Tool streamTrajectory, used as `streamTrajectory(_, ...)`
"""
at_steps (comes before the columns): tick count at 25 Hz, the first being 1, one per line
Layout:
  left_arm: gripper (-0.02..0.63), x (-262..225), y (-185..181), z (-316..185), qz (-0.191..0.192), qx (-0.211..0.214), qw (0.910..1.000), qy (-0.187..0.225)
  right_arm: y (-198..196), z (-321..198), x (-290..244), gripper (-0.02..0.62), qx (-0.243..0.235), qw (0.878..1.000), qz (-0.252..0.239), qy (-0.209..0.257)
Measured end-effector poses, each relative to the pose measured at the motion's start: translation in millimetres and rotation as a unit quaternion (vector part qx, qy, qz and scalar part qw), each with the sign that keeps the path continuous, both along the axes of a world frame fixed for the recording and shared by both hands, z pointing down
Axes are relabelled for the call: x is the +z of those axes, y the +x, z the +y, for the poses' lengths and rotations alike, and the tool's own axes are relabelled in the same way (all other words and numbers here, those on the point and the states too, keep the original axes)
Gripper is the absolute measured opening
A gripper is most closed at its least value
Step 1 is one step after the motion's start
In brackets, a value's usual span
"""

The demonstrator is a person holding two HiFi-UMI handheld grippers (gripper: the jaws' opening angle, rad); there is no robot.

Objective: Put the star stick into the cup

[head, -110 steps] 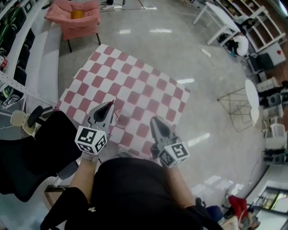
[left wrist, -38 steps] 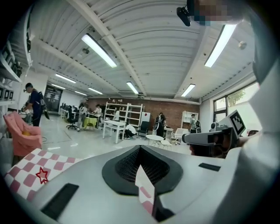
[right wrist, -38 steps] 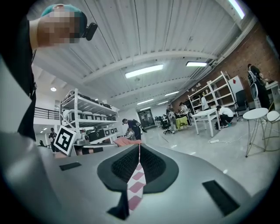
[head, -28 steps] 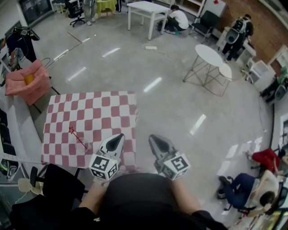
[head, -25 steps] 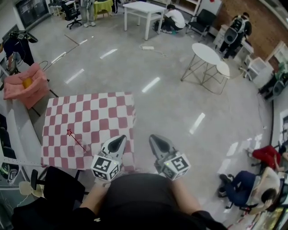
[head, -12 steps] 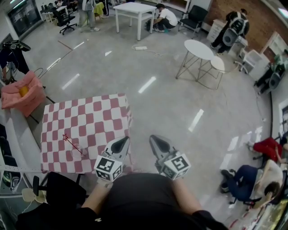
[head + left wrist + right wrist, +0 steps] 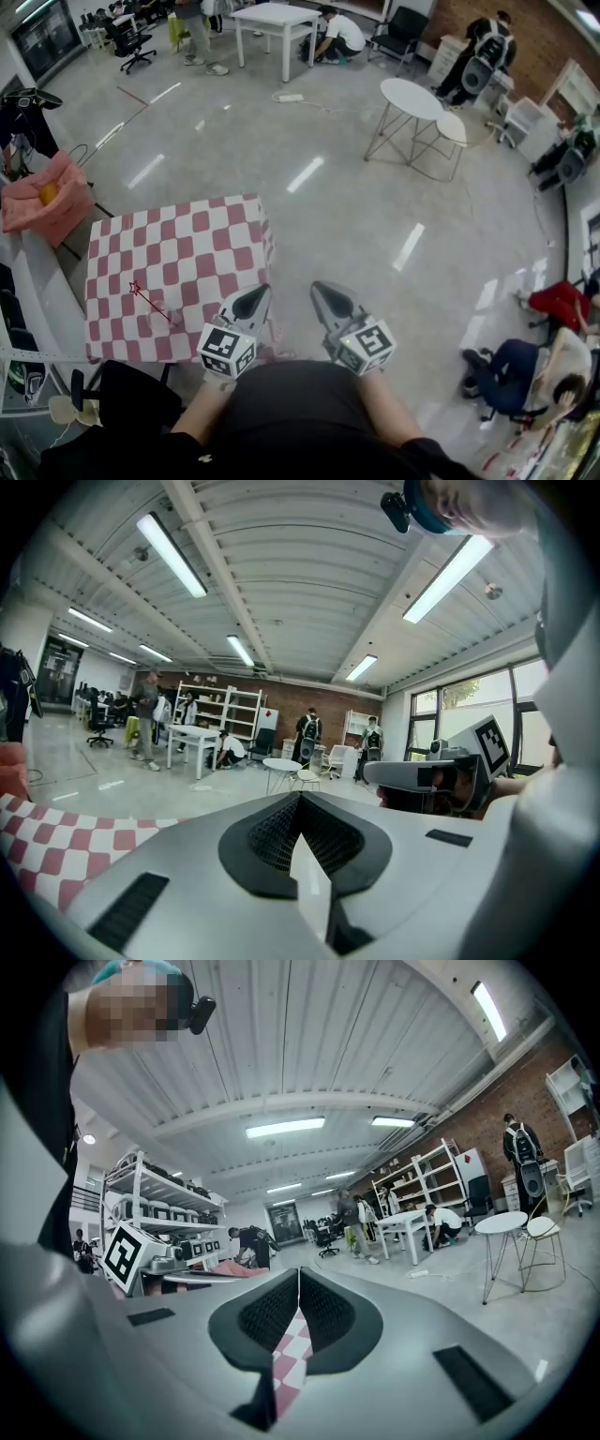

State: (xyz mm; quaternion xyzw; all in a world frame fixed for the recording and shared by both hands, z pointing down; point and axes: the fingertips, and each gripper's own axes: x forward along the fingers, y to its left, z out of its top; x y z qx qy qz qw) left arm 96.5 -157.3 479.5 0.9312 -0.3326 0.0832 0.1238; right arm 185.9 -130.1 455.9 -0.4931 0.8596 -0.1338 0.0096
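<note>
The star stick, a thin red rod with a red star on top, leans up and to the left out of a small clear cup. The cup stands near the front edge of the red-and-white checkered table at the head view's left. My left gripper and right gripper are side by side in front of my body, to the right of the cup and apart from it. Both are shut with nothing between the jaws. In the left gripper view the jaws meet; the right gripper's jaws meet too.
A black chair stands at the table's near corner and a pink chair beyond its left side. Grey floor lies ahead of the grippers. White round tables and several people are farther off, with people sitting at the right.
4.4 s ago both grippers were over the table by the cup. The view has since swung right, leaving table and cup at the left; over the last second the table slid slightly further.
</note>
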Motion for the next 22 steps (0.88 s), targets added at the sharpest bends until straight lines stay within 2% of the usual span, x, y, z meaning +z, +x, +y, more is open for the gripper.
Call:
streamTrajectory(12,0.041,1.2,3.3,0.7,-0.004,0.006,1.0000,-0.002,3.8,-1.5,-2.5,0.020,0.008,1.000,-0.013,0.002)
streamTrajectory(22,0.041,-1.3,1.9,2.4,-0.004,0.007,1.0000,-0.001,4.7,-1.5,-2.9,0.021,0.019,1.000,-0.001,-0.007)
